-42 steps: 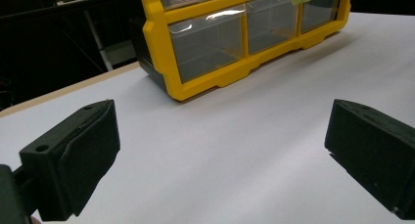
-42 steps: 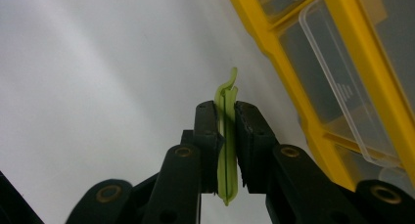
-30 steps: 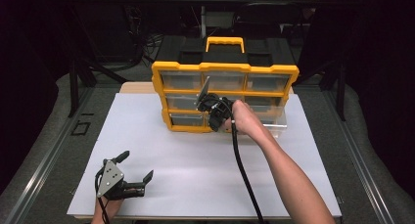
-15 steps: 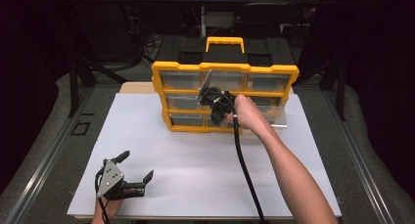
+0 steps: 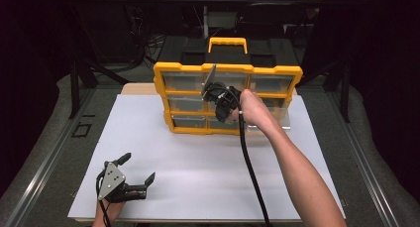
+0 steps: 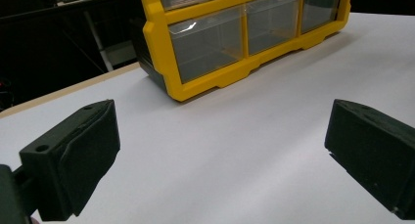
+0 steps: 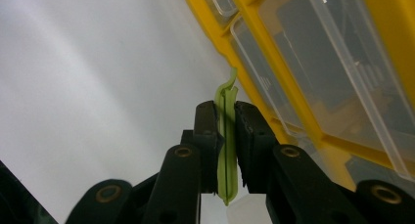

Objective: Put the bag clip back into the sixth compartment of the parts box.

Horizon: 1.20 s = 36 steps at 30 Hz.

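Observation:
A yellow drawer organiser with clear drawers and a black top stands at the back of the white board. My right gripper hovers in front of its middle drawers, held by a hand. In the right gripper view the right gripper is shut on a thin, flat green pod-like piece that sticks out past the pads, close beside the organiser's yellow frame. Near the board's front left corner my left gripper rests open; in its own view the left gripper has only bare white board between its pads.
A clear drawer juts out from the organiser's lower right, behind the right hand. A black cable trails from the right gripper toward the front edge. Dark frames and cables stand behind the table. The organiser's bottom left drawer looks hollow.
The right gripper has risen a little in front of the organiser, still shut on the green piece. The left gripper has not moved.

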Available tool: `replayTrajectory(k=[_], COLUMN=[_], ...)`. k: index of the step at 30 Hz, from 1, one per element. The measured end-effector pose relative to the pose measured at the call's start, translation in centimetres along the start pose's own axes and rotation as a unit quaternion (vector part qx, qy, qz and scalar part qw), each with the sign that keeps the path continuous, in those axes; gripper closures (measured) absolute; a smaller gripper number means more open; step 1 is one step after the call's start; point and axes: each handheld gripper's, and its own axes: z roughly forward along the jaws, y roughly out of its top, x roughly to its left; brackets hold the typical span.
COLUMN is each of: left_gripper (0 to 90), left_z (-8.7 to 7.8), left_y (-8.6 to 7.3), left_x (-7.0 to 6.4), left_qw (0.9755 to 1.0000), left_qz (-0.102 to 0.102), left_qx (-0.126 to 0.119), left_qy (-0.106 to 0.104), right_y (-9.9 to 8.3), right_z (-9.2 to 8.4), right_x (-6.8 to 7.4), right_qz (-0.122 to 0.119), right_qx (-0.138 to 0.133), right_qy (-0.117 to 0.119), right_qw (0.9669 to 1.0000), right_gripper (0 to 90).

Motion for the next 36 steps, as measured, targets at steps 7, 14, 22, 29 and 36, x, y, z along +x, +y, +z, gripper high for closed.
replayTrajectory(k=[7,14,22,29,36], left_gripper=[0.0,0.0,0.0,0.0,0.0], left_z=[0.0,0.0,0.0,0.0,0.0], left_y=[0.0,0.0,0.0,0.0,0.0], left_x=[0.0,0.0,0.0,0.0,0.0], left_qw=[1.0,1.0,1.0,1.0,1.0], left_qz=[0.0,0.001,0.001,0.0,0.0], left_qx=[0.0,0.001,0.0,0.0,0.0], left_qy=[0.0,-0.001,0.0,0.0,0.0], right_y=[-0.1,0.0,0.2,0.2,-0.1], right_z=[-1.4,-2.3,-3.4,-4.4,-5.3], right_x=[-0.5,-0.9,-1.3,-1.5,-1.8], right_qz=[0.004,0.003,0.005,0.007,0.013], right_qx=[-0.006,-0.005,-0.009,-0.009,-0.014], right_qy=[-0.008,-0.011,-0.015,-0.018,-0.023], right_qw=[0.9999,0.9999,0.9998,0.9998,0.9996], right_gripper=[80.0,80.0,80.1,80.0,80.0])
